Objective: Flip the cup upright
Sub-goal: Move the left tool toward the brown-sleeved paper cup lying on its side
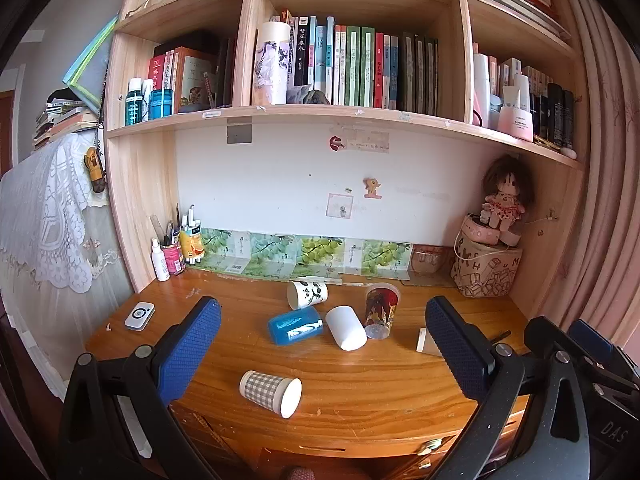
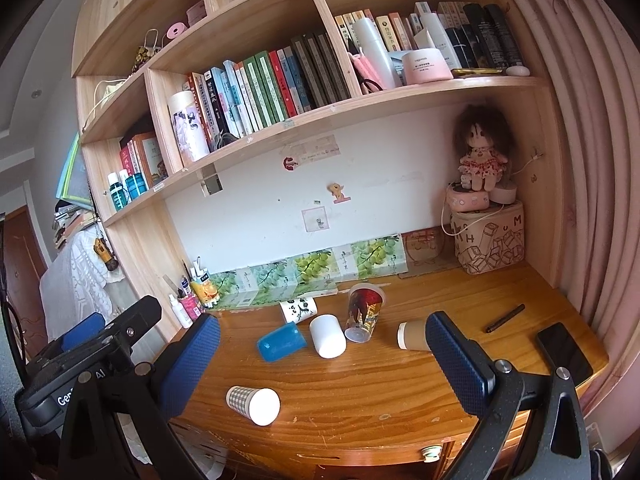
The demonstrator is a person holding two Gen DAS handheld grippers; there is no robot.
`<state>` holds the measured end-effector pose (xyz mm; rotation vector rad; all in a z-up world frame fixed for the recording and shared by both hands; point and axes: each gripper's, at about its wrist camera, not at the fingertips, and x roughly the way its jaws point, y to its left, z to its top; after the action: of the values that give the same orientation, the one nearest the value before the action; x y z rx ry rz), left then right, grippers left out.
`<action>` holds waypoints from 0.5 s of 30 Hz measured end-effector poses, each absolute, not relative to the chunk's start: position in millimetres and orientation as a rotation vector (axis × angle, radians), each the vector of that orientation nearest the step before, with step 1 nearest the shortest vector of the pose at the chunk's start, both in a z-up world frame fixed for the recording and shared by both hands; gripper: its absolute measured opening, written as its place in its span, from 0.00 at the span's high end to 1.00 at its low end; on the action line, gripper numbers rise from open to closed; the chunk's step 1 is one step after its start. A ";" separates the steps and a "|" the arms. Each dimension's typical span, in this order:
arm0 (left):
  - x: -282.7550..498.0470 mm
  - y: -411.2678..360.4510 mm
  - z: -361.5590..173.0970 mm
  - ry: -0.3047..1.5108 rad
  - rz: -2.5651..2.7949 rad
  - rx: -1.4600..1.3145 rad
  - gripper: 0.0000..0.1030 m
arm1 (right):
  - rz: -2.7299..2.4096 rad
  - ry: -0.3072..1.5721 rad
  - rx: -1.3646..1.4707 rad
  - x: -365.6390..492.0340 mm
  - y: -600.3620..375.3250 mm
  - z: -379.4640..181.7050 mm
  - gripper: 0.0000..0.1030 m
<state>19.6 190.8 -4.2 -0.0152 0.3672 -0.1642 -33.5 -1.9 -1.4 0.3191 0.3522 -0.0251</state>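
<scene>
Several cups lie on the wooden desk (image 1: pixel 360 400). A checked paper cup (image 1: pixel 271 392) lies on its side nearest me, also in the right wrist view (image 2: pixel 253 399). Behind it lie a blue cup (image 1: pixel 295 325) (image 2: pixel 281 342), a white cup (image 1: pixel 346 327) (image 2: pixel 327 335) and a panda cup (image 1: pixel 307 294) (image 2: pixel 298 309). A clear printed cup (image 1: pixel 380 310) (image 2: pixel 363 312) leans beside the white one. A brown paper cup (image 2: pixel 414 335) lies on its side by the right finger. My left gripper (image 1: pixel 322 354) and right gripper (image 2: pixel 322 360) are open, empty and above the desk's front edge.
A pen (image 2: pixel 505 318) and a black phone (image 2: pixel 564 353) lie at the desk's right. A white device (image 1: pixel 139 315) lies at the left, near a pen holder (image 1: pixel 173 254). A printed box (image 1: pixel 486 270) with a doll stands at the back right. Bookshelves hang above.
</scene>
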 end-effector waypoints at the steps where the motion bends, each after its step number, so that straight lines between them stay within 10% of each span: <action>1: 20.5 191.2 -3.1 0.368 -0.164 -0.014 0.01 | -0.025 0.353 0.322 -34.1 -1.5 -1.3 0.00; 15: 44.8 176.0 -3.7 0.430 -0.226 0.024 0.01 | -0.071 0.367 0.358 -29.4 -13.4 -6.0 0.00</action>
<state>44.8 176.0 -3.7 0.0242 0.4301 -0.2263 -29.4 -13.4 -6.0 0.3580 0.3669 -0.0708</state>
